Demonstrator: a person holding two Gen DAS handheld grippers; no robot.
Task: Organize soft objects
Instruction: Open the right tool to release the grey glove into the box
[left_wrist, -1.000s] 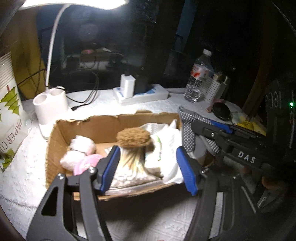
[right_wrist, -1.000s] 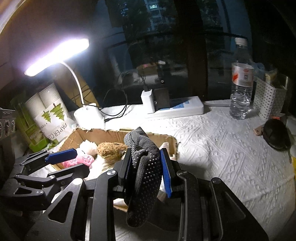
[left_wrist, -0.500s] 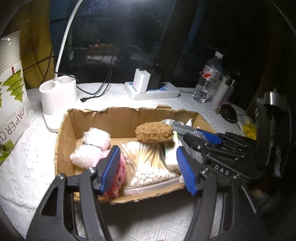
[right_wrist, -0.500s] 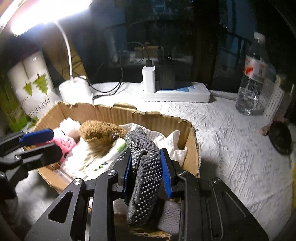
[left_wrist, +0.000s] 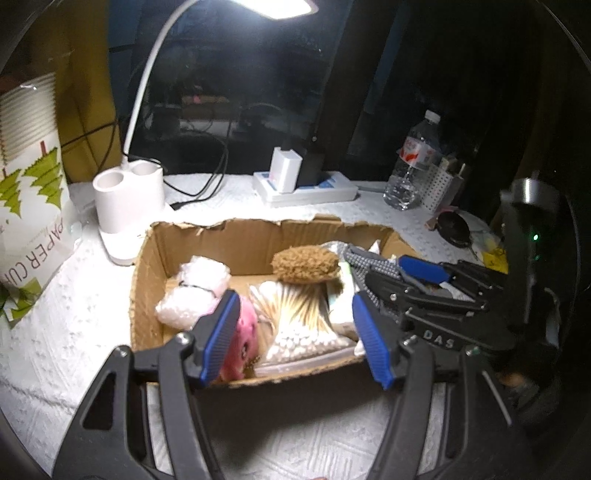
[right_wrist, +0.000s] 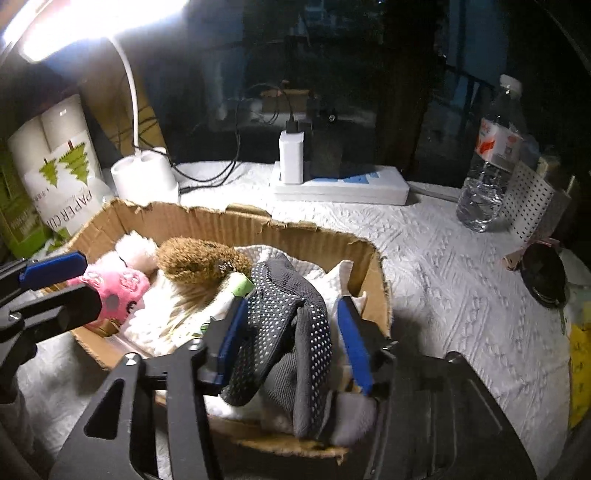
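A torn cardboard box (left_wrist: 236, 243) (right_wrist: 207, 221) on the white cloth holds a brown fuzzy piece (left_wrist: 306, 264) (right_wrist: 199, 260), a pink plush toy (left_wrist: 243, 332) (right_wrist: 118, 288), white fluffy pieces (left_wrist: 195, 291), a bag of cotton swabs (left_wrist: 299, 325) and white cloths. My right gripper (right_wrist: 291, 332) has its jaws apart over the box's right end, with a grey dotted glove (right_wrist: 284, 317) lying loose between them. It also shows in the left wrist view (left_wrist: 421, 280). My left gripper (left_wrist: 295, 332) is open and empty at the box's front edge.
A white desk lamp base (left_wrist: 127, 195) (right_wrist: 146, 177) and a paper cup pack (left_wrist: 33, 192) (right_wrist: 59, 166) stand left of the box. A power strip with chargers (left_wrist: 306, 184) (right_wrist: 340, 184) is behind it. A water bottle (left_wrist: 413, 162) (right_wrist: 491, 166), a perforated holder (right_wrist: 528, 199) and a black round object (right_wrist: 543, 273) are right.
My right gripper has lowered into the box's right end and opened, so the grey glove now lies loose between its jaws. My left gripper has stayed open at the box's front.
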